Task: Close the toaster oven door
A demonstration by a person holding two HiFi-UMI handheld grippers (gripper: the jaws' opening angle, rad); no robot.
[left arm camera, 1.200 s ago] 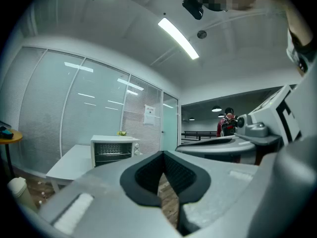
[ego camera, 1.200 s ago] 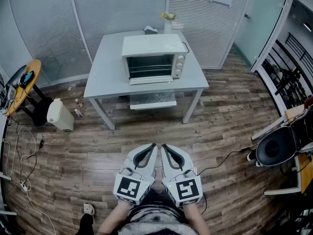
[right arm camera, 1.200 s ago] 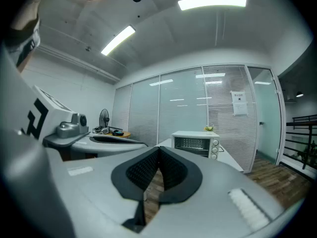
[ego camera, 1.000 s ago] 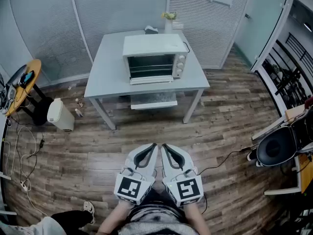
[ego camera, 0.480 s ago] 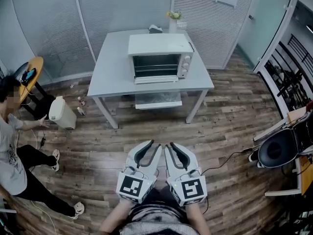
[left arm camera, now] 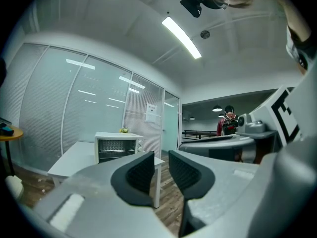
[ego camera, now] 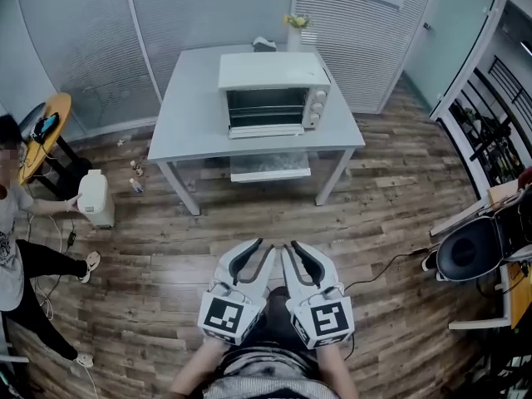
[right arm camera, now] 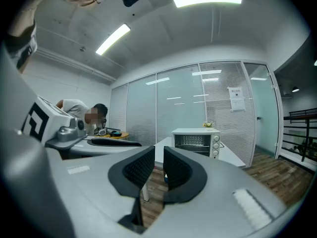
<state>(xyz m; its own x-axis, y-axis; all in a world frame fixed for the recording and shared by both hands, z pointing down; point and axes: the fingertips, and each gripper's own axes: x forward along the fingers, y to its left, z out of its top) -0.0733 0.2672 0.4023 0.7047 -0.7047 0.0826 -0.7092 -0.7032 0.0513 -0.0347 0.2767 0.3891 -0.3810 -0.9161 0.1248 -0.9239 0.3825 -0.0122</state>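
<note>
Jaws on both tools have just opened from shut to a narrow gap, with nothing between either pair. At far left a person (ego camera: 15, 223) has walked in and now grips the white bin (ego camera: 93, 198). Left tool (ego camera: 256, 253) and right tool (ego camera: 295, 252) sit side by side, low at the body, aimed level at the toaster oven (ego camera: 273, 71) and well apart from it. Looks like a ready pose, approach not started. The oven stands on the bench (ego camera: 187, 115) toward its back, door (ego camera: 266, 130) dropped open toward the front edge. The small gap is probably readied to catch or push the door edge up.
</note>
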